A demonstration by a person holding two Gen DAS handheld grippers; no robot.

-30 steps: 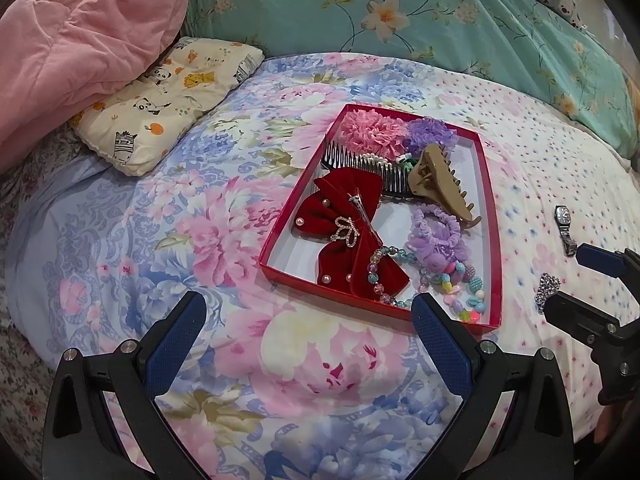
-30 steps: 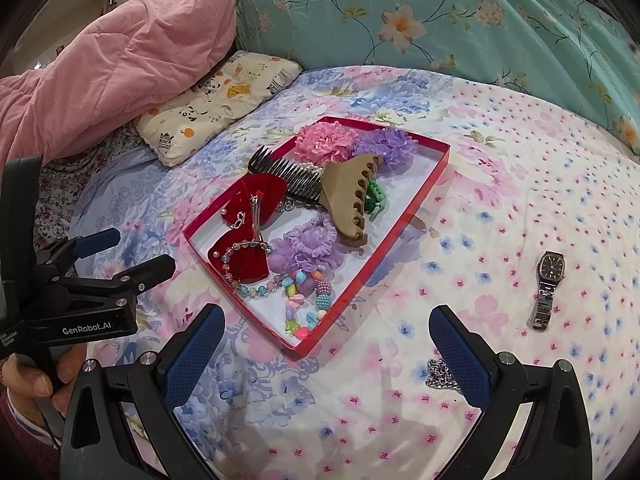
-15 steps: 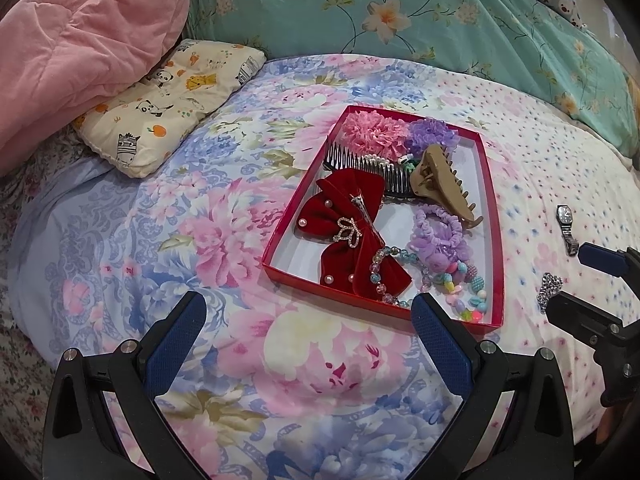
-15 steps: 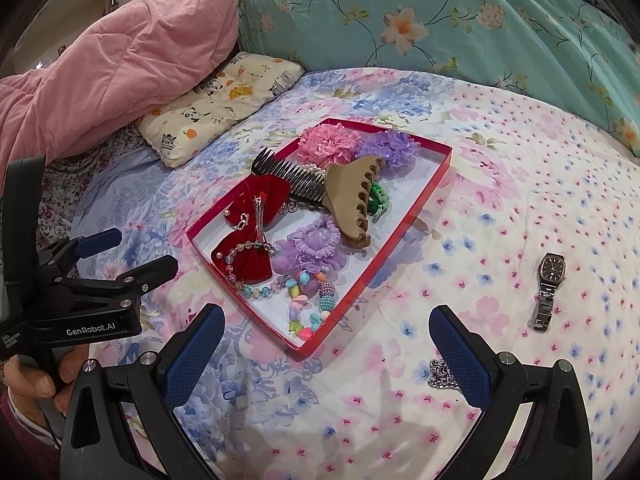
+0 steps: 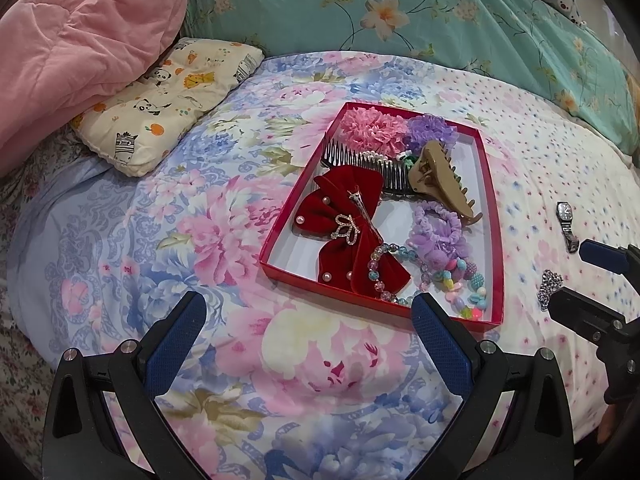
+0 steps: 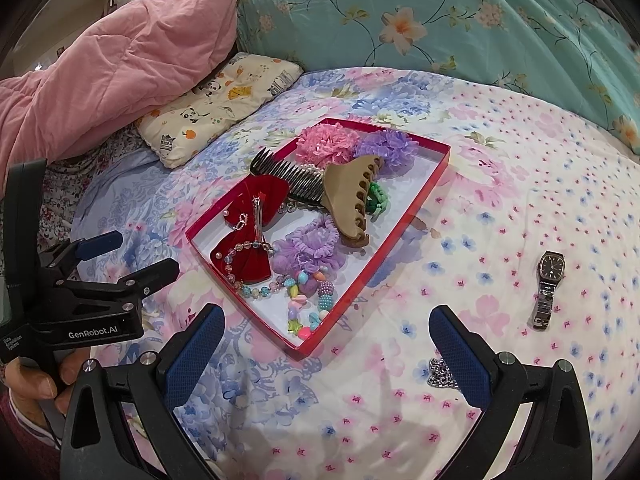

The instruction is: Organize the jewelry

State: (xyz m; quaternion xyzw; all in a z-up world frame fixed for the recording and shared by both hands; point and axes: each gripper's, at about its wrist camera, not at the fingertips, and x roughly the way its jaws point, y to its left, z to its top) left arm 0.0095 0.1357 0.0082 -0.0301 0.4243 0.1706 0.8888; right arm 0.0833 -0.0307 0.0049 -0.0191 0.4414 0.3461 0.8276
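A red tray [image 5: 281,227] [image 6: 404,224] lies on the floral bedspread, holding a red velvet bow [image 5: 344,220], a black comb [image 5: 360,160], a tan claw clip [image 6: 352,196], pink and purple scrunchies and bead bracelets [image 6: 304,300]. A wristwatch [image 6: 548,284] [image 5: 567,224] and a silver chain [image 6: 442,374] [image 5: 550,286] lie on the bed right of the tray. My left gripper [image 5: 308,336] is open and empty, just before the tray's near edge. My right gripper [image 6: 326,344] is open and empty, hovering near the tray's corner, its right finger beside the chain.
A pink quilt [image 5: 80,40] and a small animal-print pillow [image 5: 168,96] lie at the back left. A teal floral duvet [image 6: 440,20] runs along the back. The bedspread spreads out to the right of the tray.
Both views have drifted slightly; the tray sits a little further right and lower in the frames. Both grippers stay open and nothing has been picked up.
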